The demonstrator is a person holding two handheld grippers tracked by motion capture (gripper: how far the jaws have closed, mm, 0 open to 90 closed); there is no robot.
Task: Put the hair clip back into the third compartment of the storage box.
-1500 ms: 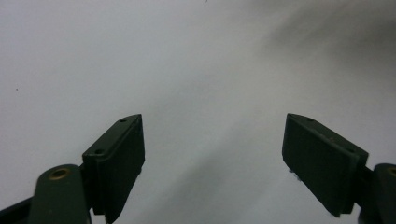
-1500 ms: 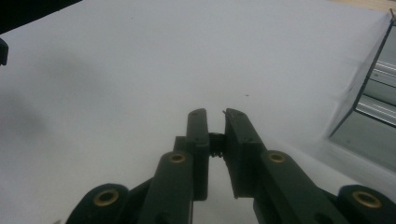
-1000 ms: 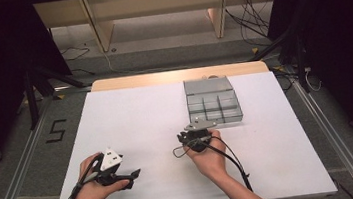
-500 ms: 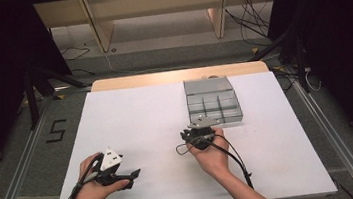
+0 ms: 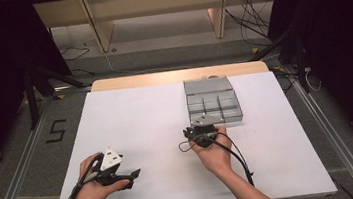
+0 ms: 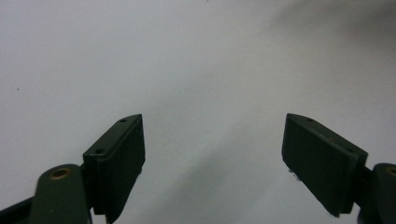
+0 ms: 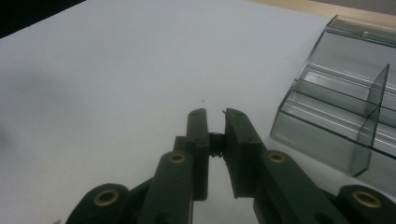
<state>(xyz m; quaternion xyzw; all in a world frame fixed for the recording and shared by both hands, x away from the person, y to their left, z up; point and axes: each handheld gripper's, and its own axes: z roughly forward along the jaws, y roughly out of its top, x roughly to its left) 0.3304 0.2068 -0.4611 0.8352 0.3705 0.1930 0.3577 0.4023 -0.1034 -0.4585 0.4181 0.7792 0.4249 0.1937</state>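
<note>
High view shows the left gripper near the tabletop's front-left corner, held low in the person's left hand; its jaws stand wide apart with bare white surface between them. Farther in, the right gripper sits just before the grey compartment tray. Its jaws are nearly closed on a small spring. The tray rests toward the tabletop's far edge, right of centre.
</note>
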